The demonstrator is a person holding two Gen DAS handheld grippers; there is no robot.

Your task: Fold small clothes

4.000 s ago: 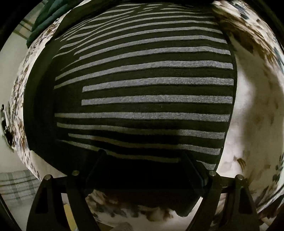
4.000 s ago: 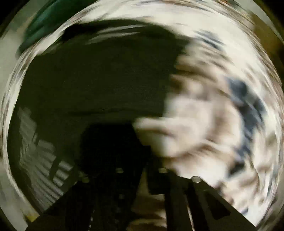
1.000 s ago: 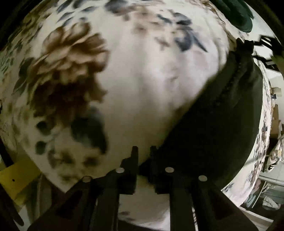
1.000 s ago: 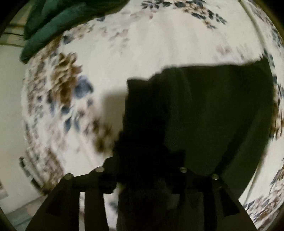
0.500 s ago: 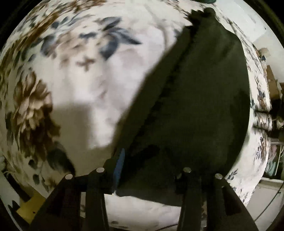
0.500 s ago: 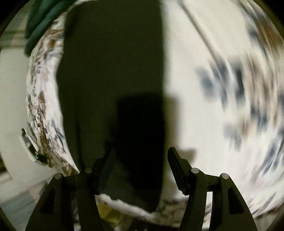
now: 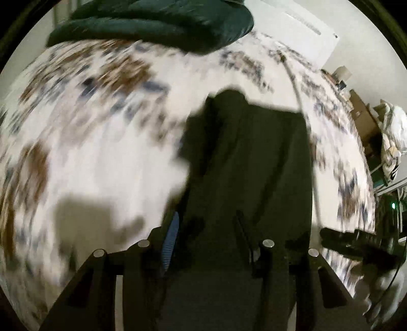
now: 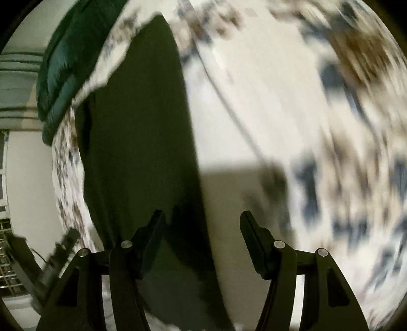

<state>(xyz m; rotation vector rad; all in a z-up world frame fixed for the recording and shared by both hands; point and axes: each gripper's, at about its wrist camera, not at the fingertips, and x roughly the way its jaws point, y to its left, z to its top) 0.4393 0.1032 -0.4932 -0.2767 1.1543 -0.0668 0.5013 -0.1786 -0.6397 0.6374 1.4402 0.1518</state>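
A dark folded garment (image 7: 254, 163) lies flat on the floral bedsheet (image 7: 96, 142). In the left wrist view it runs from the middle down under my left gripper (image 7: 206, 224), whose jaws stand apart above its near end and hold nothing. In the right wrist view the same garment (image 8: 137, 132) lies as a long dark strip at left. My right gripper (image 8: 202, 224) is wide open over the garment's right edge, holding nothing. Both views are motion-blurred.
A dark green quilt (image 7: 157, 20) is bunched at the far end of the bed; it also shows in the right wrist view (image 8: 68, 58). Furniture and clutter (image 7: 381, 142) stand off the bed's right side. A white wall (image 8: 23, 163) borders the left.
Both grippers have let go of the garment and opened. The garment now lies folded on the sheet, plain side up. Both cameras have pulled back and swung round.
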